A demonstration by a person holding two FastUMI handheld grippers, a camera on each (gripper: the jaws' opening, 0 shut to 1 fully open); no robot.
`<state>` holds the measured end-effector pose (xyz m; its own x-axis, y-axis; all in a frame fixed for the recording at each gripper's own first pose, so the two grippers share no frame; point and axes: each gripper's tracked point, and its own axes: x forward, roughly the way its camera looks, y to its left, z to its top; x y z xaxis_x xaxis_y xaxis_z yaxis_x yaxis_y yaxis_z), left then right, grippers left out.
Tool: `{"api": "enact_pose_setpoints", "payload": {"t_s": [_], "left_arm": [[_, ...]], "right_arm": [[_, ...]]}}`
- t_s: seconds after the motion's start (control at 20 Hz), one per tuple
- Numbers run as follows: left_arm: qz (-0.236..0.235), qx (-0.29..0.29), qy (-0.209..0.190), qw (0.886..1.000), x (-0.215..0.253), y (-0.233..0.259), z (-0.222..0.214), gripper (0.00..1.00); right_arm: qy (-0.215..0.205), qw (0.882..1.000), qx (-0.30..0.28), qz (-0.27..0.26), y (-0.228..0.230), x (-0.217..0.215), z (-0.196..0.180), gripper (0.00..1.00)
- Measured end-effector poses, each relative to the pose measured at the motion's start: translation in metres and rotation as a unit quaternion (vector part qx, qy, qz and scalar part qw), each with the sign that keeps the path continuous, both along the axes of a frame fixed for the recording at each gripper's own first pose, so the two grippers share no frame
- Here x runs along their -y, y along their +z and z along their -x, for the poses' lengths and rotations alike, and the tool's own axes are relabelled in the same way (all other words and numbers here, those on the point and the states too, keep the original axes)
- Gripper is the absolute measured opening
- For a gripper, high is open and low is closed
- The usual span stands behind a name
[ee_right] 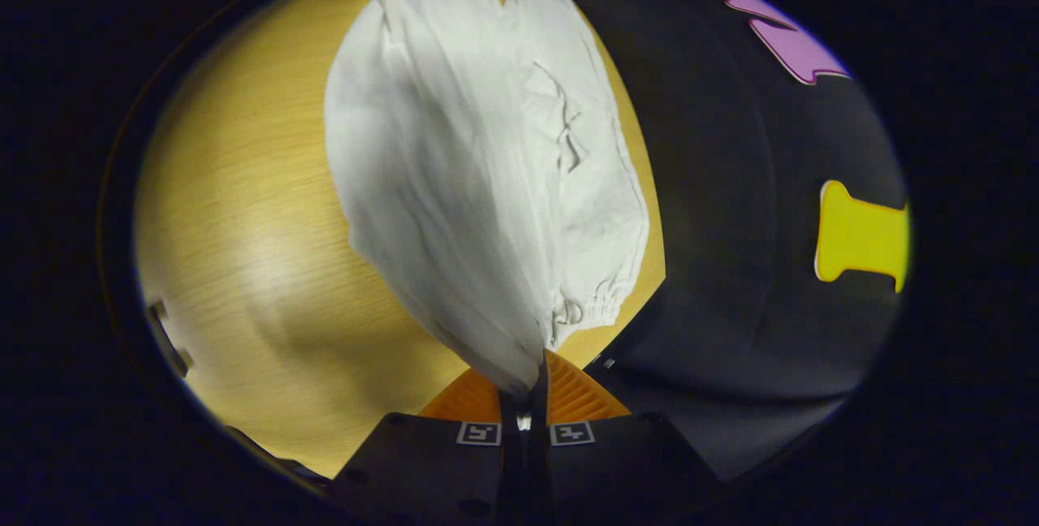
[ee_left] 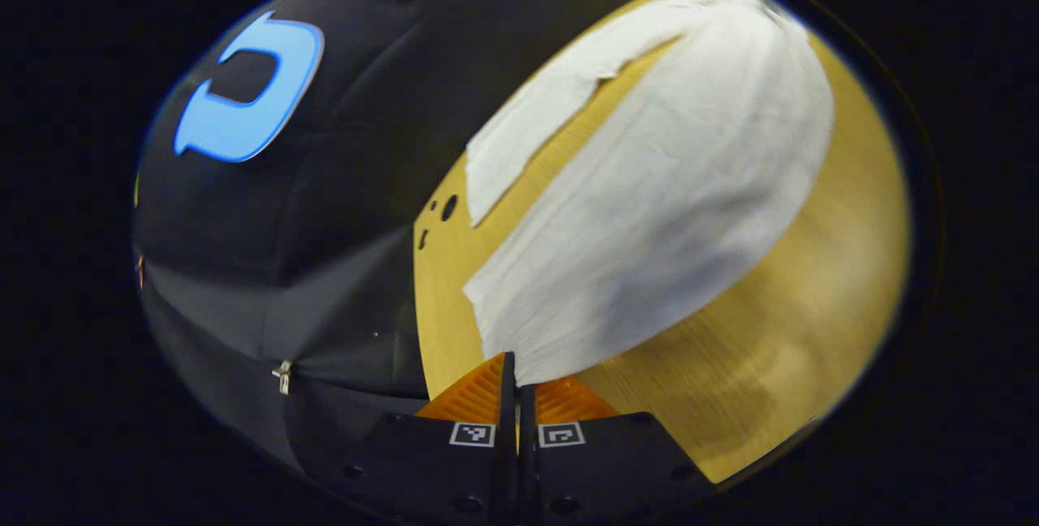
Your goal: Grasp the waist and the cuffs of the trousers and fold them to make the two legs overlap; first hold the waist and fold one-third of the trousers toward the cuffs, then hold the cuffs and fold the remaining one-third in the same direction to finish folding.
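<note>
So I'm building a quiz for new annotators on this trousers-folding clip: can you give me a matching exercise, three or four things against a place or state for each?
Things:
1. left gripper
2. right gripper
3. trousers
4. table

Places or states:
A. bare wood, carrying the cloth
B. shut on a plain cloth edge, in the left gripper view
C. white, partly lifted and spread over the wood
D. shut on cloth beside the gathered elastic end, in the right gripper view

Pairs: 1-B, 2-D, 3-C, 4-A
</note>
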<state>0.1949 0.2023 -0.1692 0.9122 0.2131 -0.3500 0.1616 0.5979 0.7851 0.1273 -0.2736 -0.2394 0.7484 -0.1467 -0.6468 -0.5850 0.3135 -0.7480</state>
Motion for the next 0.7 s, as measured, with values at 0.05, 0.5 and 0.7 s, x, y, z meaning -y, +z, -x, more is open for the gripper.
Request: {"api": "enact_pose_setpoints", "payload": {"t_s": [0.05,0.5,0.7], "left_arm": [[0.020,0.016,0.007,1.000,0.003,0.010,-0.002,0.05],[0.102,0.104,0.018,0.989,0.025,0.103,-0.051,0.05],[0.199,0.129,0.037,0.971,0.040,0.141,-0.099,0.05]], "right_arm": [[-0.016,1.000,0.015,-0.016,0.009,-0.002,-0.007,0.07],[-0.144,0.969,0.099,-0.172,0.098,-0.024,-0.045,0.07],[-0.219,0.930,0.132,-0.262,0.122,-0.033,-0.070,0.07]]}}
